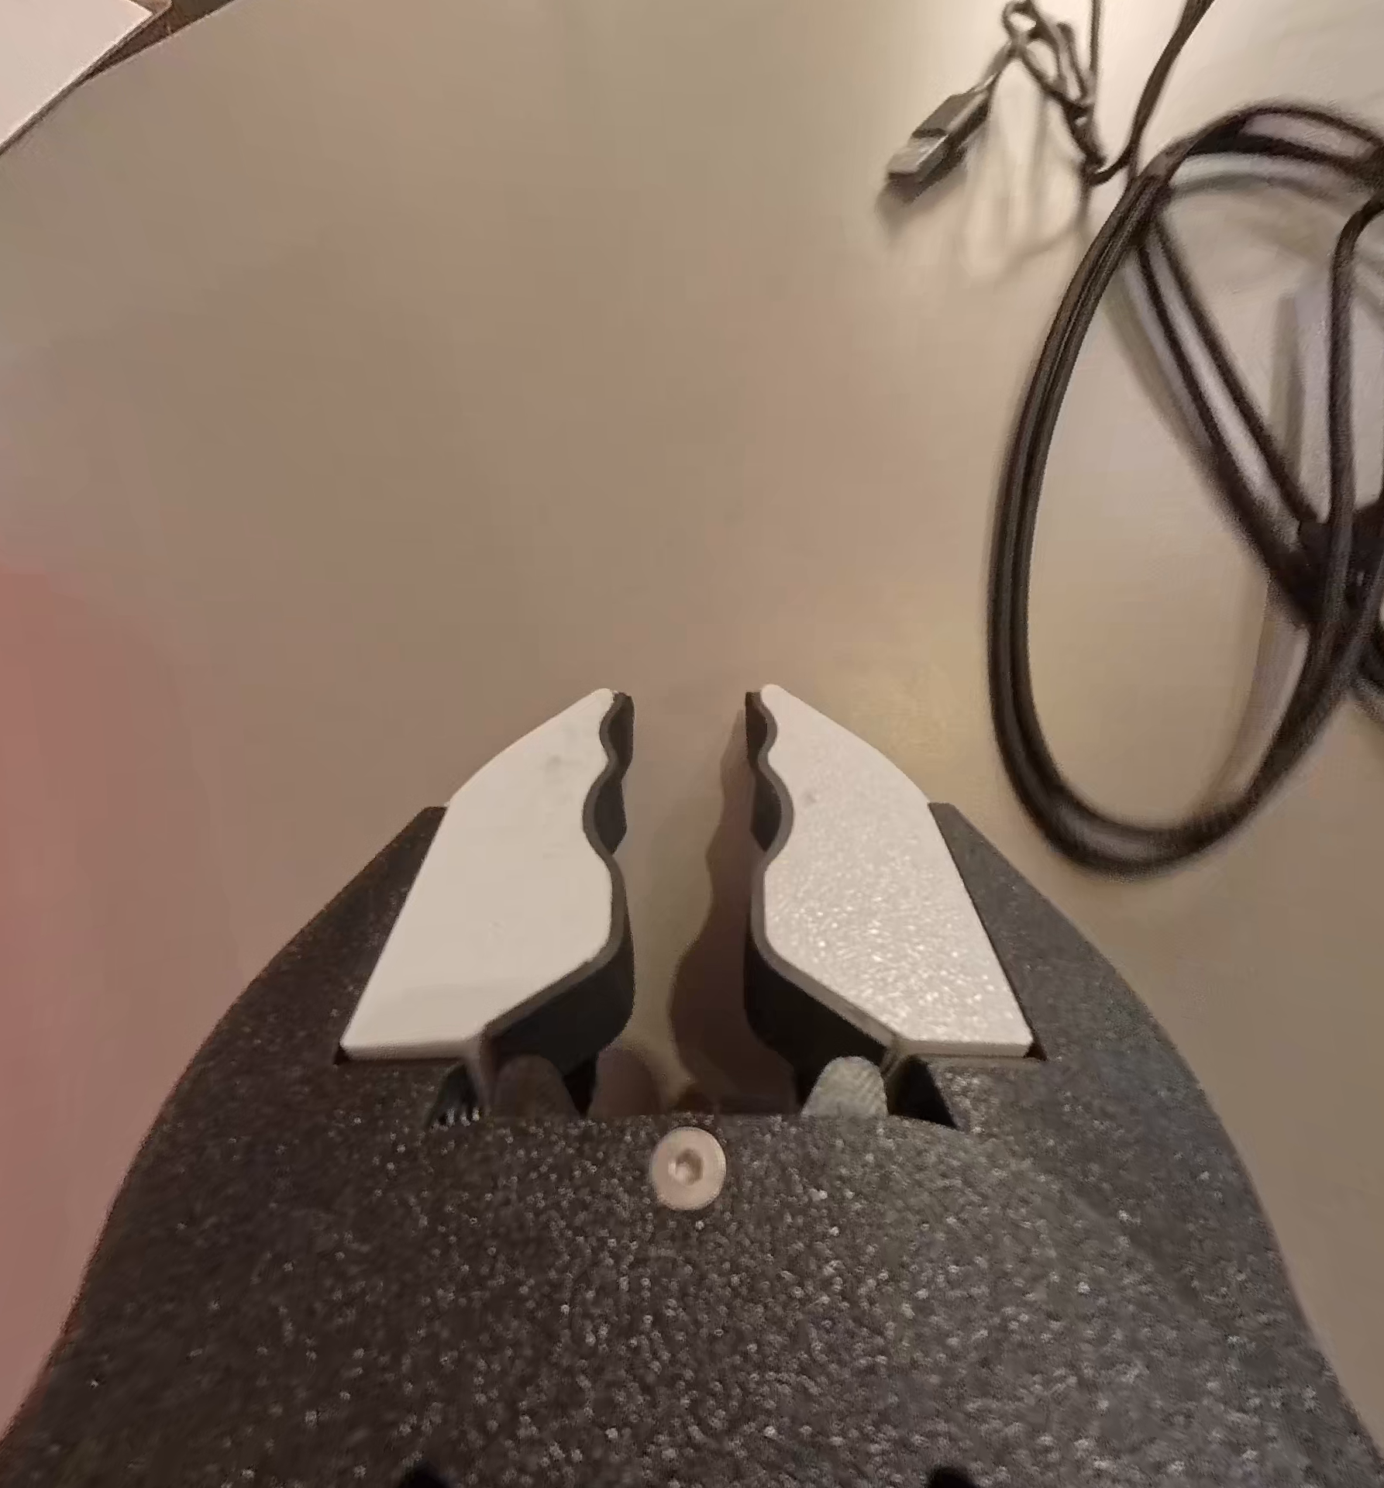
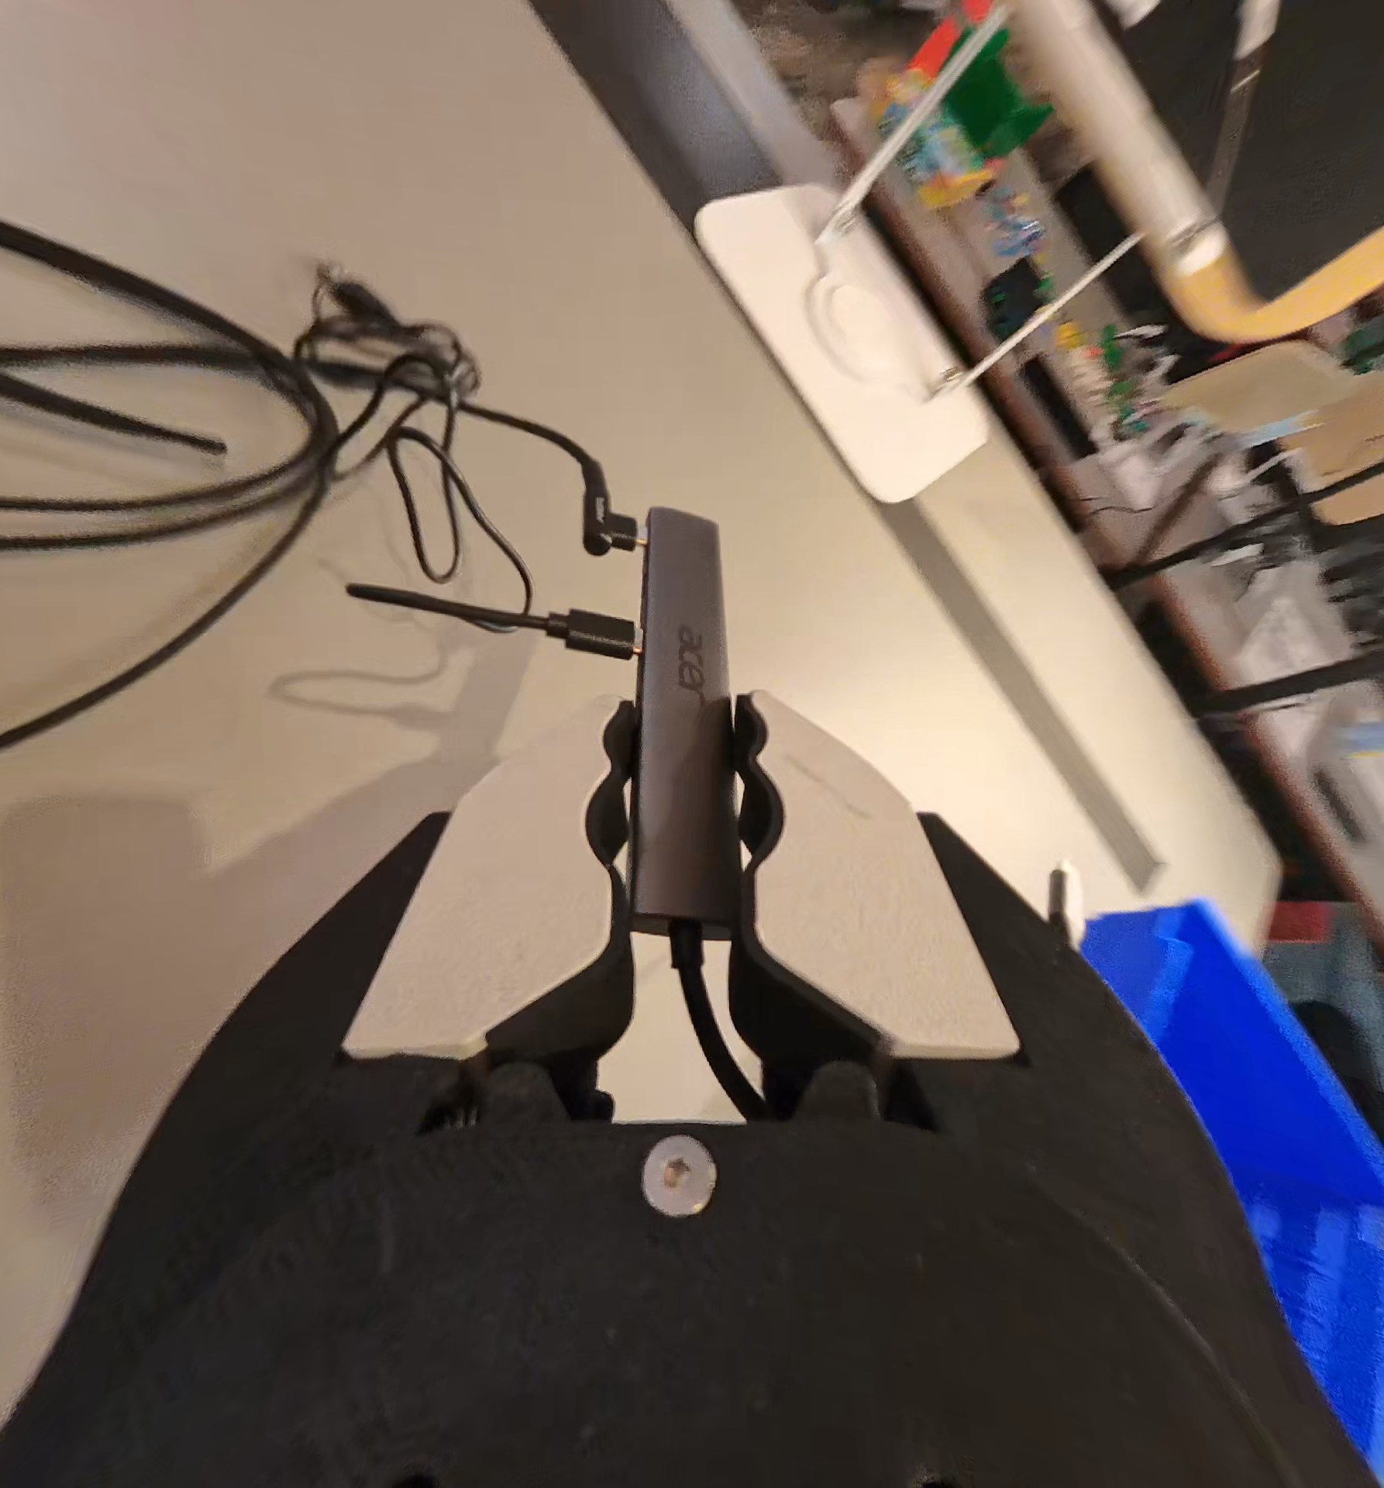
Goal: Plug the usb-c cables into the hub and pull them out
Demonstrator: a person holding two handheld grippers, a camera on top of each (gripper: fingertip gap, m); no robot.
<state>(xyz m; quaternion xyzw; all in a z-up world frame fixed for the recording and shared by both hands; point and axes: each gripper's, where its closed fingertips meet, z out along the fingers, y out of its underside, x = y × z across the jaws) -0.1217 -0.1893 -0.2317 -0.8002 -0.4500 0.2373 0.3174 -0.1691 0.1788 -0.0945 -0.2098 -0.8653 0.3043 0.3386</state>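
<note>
Above table (image 1: pixel 431 403), left gripper (image 1: pixel 689 704) level, empty; right gripper (image 2: pixel 679 708) gripping hub (image 2: pixel 681 725)

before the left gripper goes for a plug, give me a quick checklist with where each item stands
1. Slim grey metal hub clamped in the right gripper: ok.
2. Left gripper open and empty: ok.
3. Straight black usb-c plug seated in the hub's side: ok.
4. Angled black plug seated farther along the same side: ok.
5. Left gripper lined up with a plug: not ok, its view shows only the beige table, a loose grey connector and coiled black cable.
6. Slack in the plugged cables: cannot tell.
</note>
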